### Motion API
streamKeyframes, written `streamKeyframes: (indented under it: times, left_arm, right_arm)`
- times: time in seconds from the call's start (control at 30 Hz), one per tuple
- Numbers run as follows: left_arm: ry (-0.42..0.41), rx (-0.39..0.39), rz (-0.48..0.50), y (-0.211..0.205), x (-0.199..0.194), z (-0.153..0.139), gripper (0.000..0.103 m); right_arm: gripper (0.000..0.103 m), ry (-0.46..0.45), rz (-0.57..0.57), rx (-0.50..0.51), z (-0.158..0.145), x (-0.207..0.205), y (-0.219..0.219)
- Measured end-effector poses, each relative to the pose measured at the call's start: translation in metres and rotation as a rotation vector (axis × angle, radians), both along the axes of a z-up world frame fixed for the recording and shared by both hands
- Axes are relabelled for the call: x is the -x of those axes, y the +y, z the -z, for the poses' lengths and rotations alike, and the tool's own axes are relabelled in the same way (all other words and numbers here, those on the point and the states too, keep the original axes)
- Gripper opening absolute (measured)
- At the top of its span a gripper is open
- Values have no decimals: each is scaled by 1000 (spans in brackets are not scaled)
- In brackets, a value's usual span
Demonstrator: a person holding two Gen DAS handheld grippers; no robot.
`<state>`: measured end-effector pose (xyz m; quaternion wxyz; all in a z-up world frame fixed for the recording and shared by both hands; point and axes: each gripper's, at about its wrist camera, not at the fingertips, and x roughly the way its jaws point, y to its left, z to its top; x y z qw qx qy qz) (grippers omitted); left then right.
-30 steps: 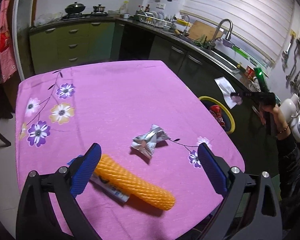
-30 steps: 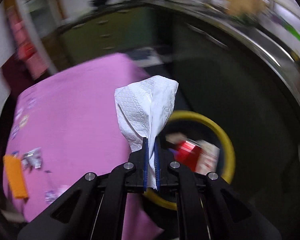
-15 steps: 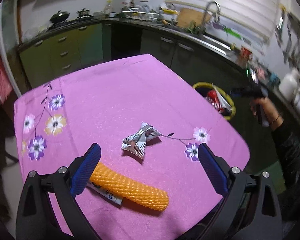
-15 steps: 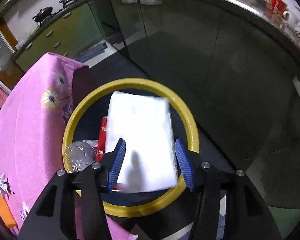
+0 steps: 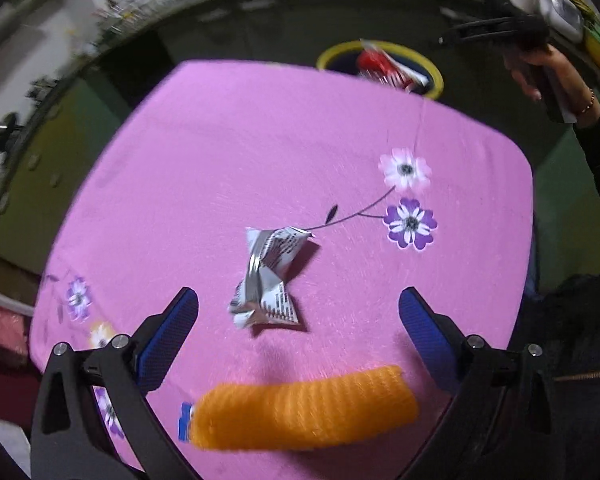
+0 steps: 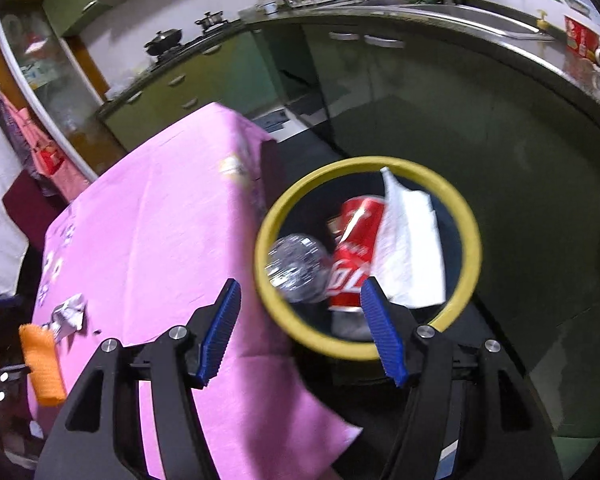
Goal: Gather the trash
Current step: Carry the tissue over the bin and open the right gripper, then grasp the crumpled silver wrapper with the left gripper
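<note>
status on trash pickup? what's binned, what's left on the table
Binned: white tissue, red can and clear bottle lie in the yellow-rimmed bin. In hand: nothing; right gripper has just been opening, empty. Left gripper is open over the crumpled wrapper. Left: that wrapper and the orange mesh sleeve.

Pink flowered tablecloth (image 5: 228, 152) — crumpled wrapper (image 5: 270, 276), orange mesh sleeve (image 5: 304, 414).

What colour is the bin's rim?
Yellow. The bin's rim is a yellow ring around a dark inside, clearest in the right wrist view.
</note>
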<state>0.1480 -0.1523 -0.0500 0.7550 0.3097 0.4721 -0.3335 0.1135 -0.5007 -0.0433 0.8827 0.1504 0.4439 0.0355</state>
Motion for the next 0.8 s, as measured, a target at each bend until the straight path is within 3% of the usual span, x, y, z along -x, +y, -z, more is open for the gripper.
streamKeyframes:
  times: [0.1,0.17,0.23,0.27,0.47,0.73,0.8]
  left_arm:
    - [116,20,0,-3,-29,8,96]
    - [166,10,-16,-5,-45,16,90]
    - [203,-12,-21,-6,-54,25,71]
    - [218,-33,-26,-7,-58,30,69]
    - [253,-56,-33,-2,-67,45,61]
    - [273,-57,-54,3,-69,50,27]
    - [269,-55,-62,3,-69,49,26]
  right_arm:
    - [63,-7,-25,-8,-2,5,14]
    - [63,-11,-37,-18,-1,4,19]
    - [64,-14,-48,-29,-2,7,22]
    - [64,-12,-52,-31,-1,8,24]
    - [66,-6,-55,-52,2,11,26]
    - [66,0,-48,-83,8,12,23]
    - [66,-2,-45,-91,9,14,21]
